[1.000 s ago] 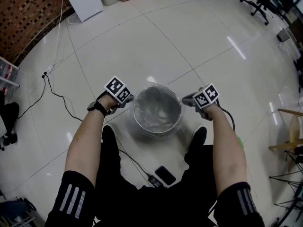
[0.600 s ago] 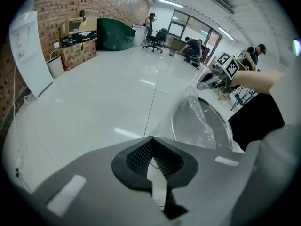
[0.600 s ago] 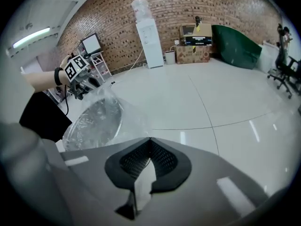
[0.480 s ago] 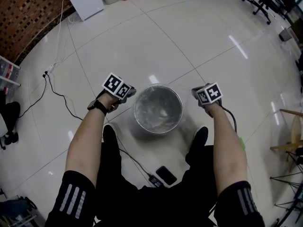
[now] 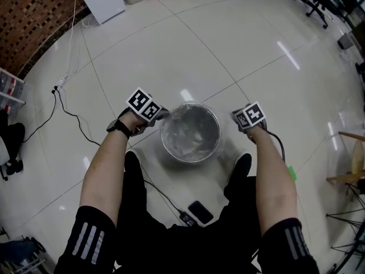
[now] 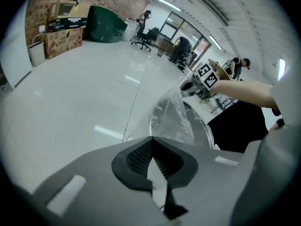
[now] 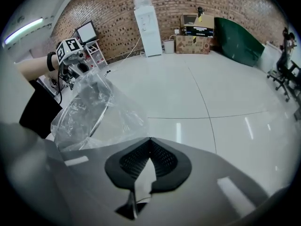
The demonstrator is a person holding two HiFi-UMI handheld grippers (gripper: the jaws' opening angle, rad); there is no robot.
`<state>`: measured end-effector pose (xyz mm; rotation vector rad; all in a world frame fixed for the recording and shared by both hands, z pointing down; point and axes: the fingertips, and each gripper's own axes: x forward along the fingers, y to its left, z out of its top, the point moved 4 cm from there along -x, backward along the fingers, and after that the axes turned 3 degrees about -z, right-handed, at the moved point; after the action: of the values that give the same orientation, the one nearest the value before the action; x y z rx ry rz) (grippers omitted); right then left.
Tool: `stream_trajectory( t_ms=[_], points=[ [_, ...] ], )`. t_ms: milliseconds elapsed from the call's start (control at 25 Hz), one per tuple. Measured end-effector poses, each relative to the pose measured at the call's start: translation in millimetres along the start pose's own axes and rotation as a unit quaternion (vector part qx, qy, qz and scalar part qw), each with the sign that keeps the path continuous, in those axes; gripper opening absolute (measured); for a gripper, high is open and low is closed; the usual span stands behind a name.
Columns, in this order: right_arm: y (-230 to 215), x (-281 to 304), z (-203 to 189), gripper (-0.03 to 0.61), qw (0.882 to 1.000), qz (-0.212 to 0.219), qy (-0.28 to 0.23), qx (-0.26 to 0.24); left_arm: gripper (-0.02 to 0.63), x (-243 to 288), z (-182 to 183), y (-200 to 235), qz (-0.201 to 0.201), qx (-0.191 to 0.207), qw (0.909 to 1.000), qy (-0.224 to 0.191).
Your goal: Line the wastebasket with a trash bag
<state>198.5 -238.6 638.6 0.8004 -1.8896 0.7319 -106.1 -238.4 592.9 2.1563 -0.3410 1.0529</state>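
- Wastebasket first: the round silver metal wastebasket (image 5: 190, 161) stands upright on the glossy white tiled floor (image 5: 171, 50), just ahead of my two black shoes (image 5: 130, 160) and between my two hands.
- A clear plastic trash bag (image 5: 191, 131) sits inside it. Its crinkled film covers the inner wall and rises above the rim on both sides.
- My left tool (image 5: 161, 115) is right at the left edge of the rim, pointing steeply down. Its jaws have just closed, and the dark pads now meet with a thin strip of the bag's film pinched between them. In the left gripper view the film runs up from the jaw tips and over the rim.
- My right tool (image 5: 235, 115) is near the right side of the wastebasket, slightly out from the rim, and also points steeply down. Its jaws are fully together on a fold of the same bag. In the right gripper view the film stretches from the jaw tips back to the basket's mouth.
- The bag's mouth is drawn out sideways between the two tools.
- A thin black cable (image 5: 157, 190) trails across the floor by my left foot to a small flat black device (image 5: 199, 212) behind the wastebasket.
- A tall white water dispenser (image 7: 146, 27) stands against the brick wall (image 7: 117, 13), well apart from everything I am handling.
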Motion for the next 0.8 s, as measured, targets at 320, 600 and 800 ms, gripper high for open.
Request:
stream_trajectory(
  t_ms=[320, 600, 800],
  points=[
    [3.1, 11.9, -1.5, 0.006, 1.000, 0.010, 0.003, 0.001, -0.006, -6.0, -2.2, 27.6, 0.081, 0.008, 0.9966, -0.003],
    [16.6, 33.1, -6.3, 0.006, 0.999, 0.014, 0.021, -0.026, -0.002, 21.0, -8.1, 40.2, 0.118, 0.008, 0.9929, -0.002],
    [26.0, 29.4, 0.2, 0.008, 0.998, 0.020, 0.013, -0.049, 0.064, 22.6, -15.0, 43.6, 0.125, 0.011, 0.9920, 0.015]
  ],
)
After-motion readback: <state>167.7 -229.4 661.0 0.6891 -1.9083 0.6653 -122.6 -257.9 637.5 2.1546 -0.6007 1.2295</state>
